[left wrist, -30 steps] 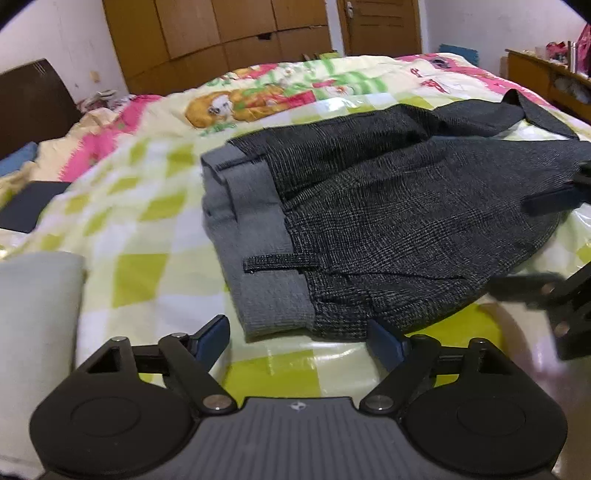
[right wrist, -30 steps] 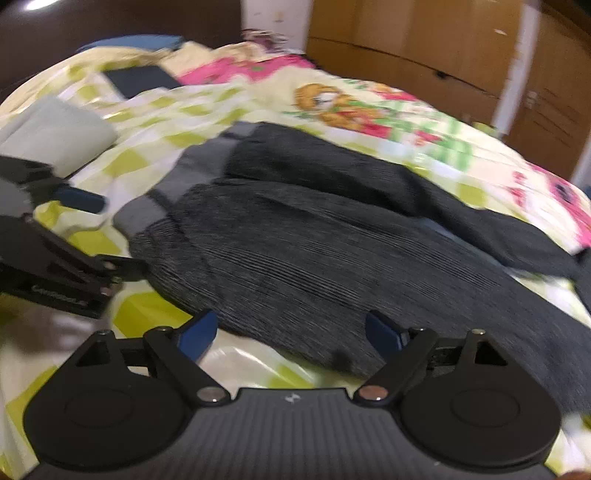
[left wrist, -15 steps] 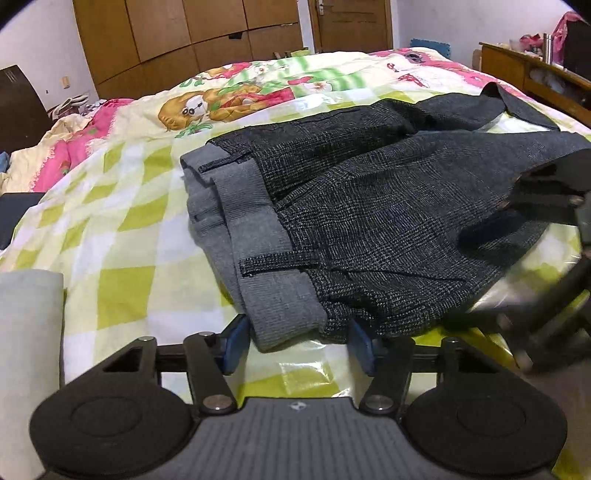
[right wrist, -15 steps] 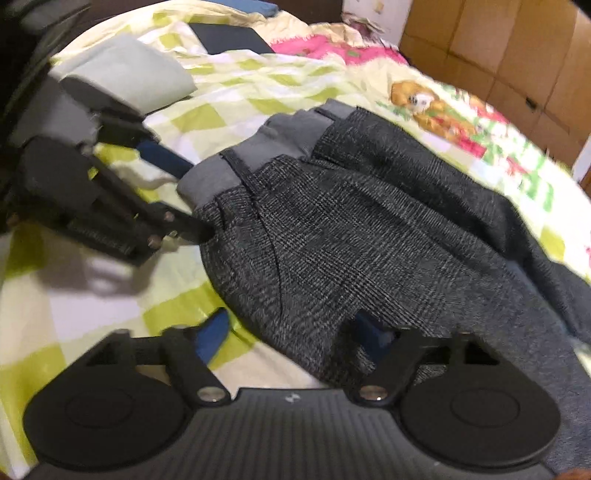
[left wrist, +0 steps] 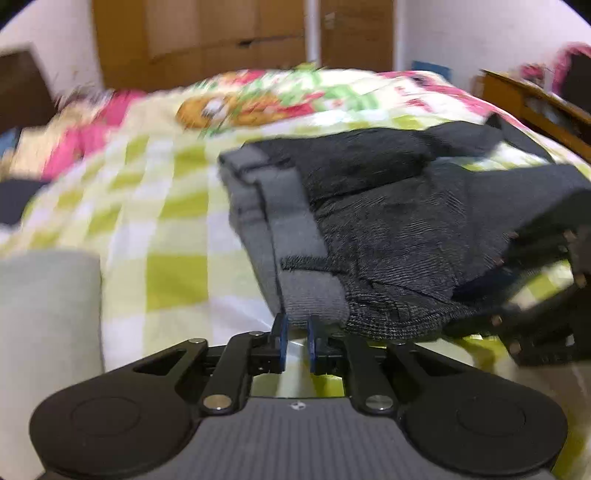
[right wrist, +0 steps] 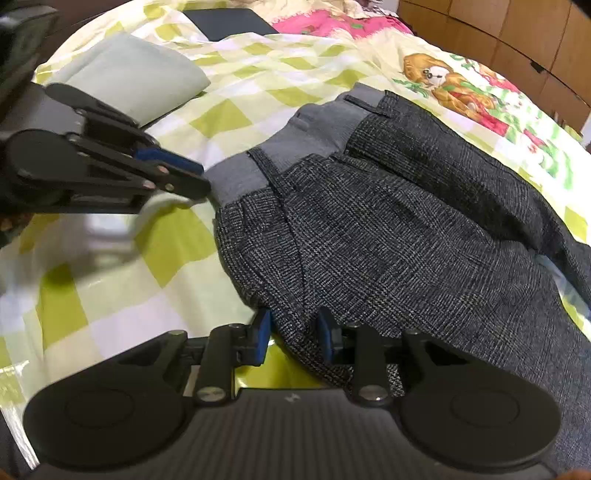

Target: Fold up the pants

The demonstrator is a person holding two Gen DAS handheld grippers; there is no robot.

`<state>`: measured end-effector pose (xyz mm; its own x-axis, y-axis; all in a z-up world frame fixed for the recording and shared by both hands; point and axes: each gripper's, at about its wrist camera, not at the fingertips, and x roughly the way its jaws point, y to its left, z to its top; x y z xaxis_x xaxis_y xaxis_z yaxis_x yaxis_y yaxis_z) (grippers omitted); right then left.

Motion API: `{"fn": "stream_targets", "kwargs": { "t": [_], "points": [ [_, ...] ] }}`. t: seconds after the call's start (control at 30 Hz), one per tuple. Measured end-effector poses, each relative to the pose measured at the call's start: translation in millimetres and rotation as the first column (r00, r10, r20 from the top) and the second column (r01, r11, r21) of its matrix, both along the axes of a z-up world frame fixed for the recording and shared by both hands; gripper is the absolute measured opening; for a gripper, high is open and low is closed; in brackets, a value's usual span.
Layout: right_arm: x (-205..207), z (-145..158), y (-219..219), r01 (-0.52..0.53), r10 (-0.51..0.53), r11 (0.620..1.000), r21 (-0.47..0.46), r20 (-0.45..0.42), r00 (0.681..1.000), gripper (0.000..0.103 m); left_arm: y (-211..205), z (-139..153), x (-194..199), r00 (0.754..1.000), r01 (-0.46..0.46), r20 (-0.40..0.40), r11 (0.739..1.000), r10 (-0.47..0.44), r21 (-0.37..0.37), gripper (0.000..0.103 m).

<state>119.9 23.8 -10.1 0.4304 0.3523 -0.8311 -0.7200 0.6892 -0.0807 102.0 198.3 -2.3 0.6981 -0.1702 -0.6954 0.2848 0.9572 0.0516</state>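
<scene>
Dark grey checked pants (left wrist: pixel 399 236) with a plain grey waistband (left wrist: pixel 295 258) lie on the bed, also in the right wrist view (right wrist: pixel 388 229). My left gripper (left wrist: pixel 295 341) has its blue pads nearly closed at the waistband's near corner; the right wrist view shows it (right wrist: pixel 192 181) touching the waistband end (right wrist: pixel 236 177). My right gripper (right wrist: pixel 293 332) is pinched on the near edge of the pants' seat fabric, and it appears blurred at the right of the left wrist view (left wrist: pixel 535 295).
A green-and-white checked bedspread (right wrist: pixel 110 295) with a cartoon print covers the bed. A folded pale cloth (right wrist: pixel 136 74) and a dark flat item (right wrist: pixel 229 22) lie at the left. Wooden wardrobes (left wrist: pixel 207 40) and a side table (left wrist: pixel 535 103) stand beyond the bed.
Both grippers moved in to the pants' near edge and closed from wide open; the left at the waistband corner, the right on the seat fabric.
</scene>
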Motion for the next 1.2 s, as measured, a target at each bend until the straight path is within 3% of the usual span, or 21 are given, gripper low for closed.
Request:
{"fn": "stream_targets", "kwargs": {
  "t": [0.13, 0.23, 0.3, 0.33, 0.37, 0.4, 0.47, 0.63, 0.8, 0.9, 1.0, 1.1, 1.2],
  "points": [
    [-4.7, 7.9, -1.3, 0.003, -0.002, 1.000, 0.024, -0.027, 1.000, 0.028, -5.4, 0.0, 1.0, 0.996, 0.078, 0.044, 0.996, -0.080, 0.044, 0.060],
    [-7.1, 10.2, -0.3, 0.002, -0.002, 1.000, 0.013, -0.034, 0.999, 0.028, -11.7, -5.2, 7.0, 0.989, 0.132, 0.058, 0.985, -0.139, 0.110, 0.066],
    [-5.3, 11.8, 2.6, 0.005, -0.005, 1.000, 0.009, -0.043, 0.999, 0.028, -9.1, -8.7, 15.1, 0.990, 0.143, 0.000, 0.987, -0.143, 0.080, 0.059],
    [-4.5, 11.8, 3.9, 0.011, -0.010, 1.000, 0.008, -0.052, 0.999, 0.028, -5.0, -8.2, 17.8, 0.989, 0.143, -0.030, 0.988, -0.142, 0.051, 0.048],
    [-4.5, 11.7, 5.8, 0.014, -0.014, 1.000, 0.009, -0.059, 0.998, 0.028, -3.8, -6.7, 18.3, 0.991, 0.129, -0.038, 0.990, -0.127, 0.061, 0.040],
    [-5.0, 11.6, 7.8, 0.017, -0.016, 1.000, 0.008, -0.065, 0.998, 0.028, -1.6, -6.8, 16.3, 0.991, 0.127, -0.041, 0.989, -0.125, 0.076, 0.038],
    [-10.2, 12.0, 12.2, 0.012, -0.010, 1.000, 0.019, -0.085, 0.996, 0.028, 9.5, -7.7, 10.3, 0.991, 0.115, -0.074, 0.991, -0.109, 0.071, 0.020],
    [-27.9, 11.3, 31.4, -0.021, 0.027, 0.999, 0.047, -0.119, 0.993, 0.028, 33.6, -9.4, -19.4, 0.993, 0.061, -0.112, 0.992, -0.049, 0.112, 0.018],
    [-45.9, 13.3, 46.4, -0.052, 0.064, 0.995, 0.085, -0.142, 0.988, 0.028, 44.7, 14.0, -42.1, 0.998, 0.010, -0.059, 0.995, -0.005, 0.100, 0.019],
    [-49.6, 9.0, 50.0, -0.048, 0.063, 0.994, 0.103, -0.143, 0.988, 0.035, 34.7, 24.1, -37.2, 1.000, 0.003, -0.029, 0.995, 0.000, 0.101, 0.019],
    [-48.1, 17.7, 35.8, 0.030, -0.002, 0.983, 0.181, -0.156, 0.988, 0.033, 19.4, 28.6, -31.7, 1.000, -0.003, -0.016, 0.995, 0.005, 0.097, 0.020],
    [-47.5, 36.8, -11.1, 0.138, -0.114, 0.962, 0.235, -0.113, 0.987, 0.038, -9.4, 39.2, -36.0, 0.999, 0.036, 0.008, 0.997, -0.037, 0.070, 0.020],
    [-37.1, 46.8, -91.3, 0.330, -0.323, 0.913, 0.240, -0.070, 0.944, 0.041, -51.0, 42.1, -31.0, 0.994, 0.102, 0.022, 0.992, -0.104, 0.068, 0.022]
  ]
}}
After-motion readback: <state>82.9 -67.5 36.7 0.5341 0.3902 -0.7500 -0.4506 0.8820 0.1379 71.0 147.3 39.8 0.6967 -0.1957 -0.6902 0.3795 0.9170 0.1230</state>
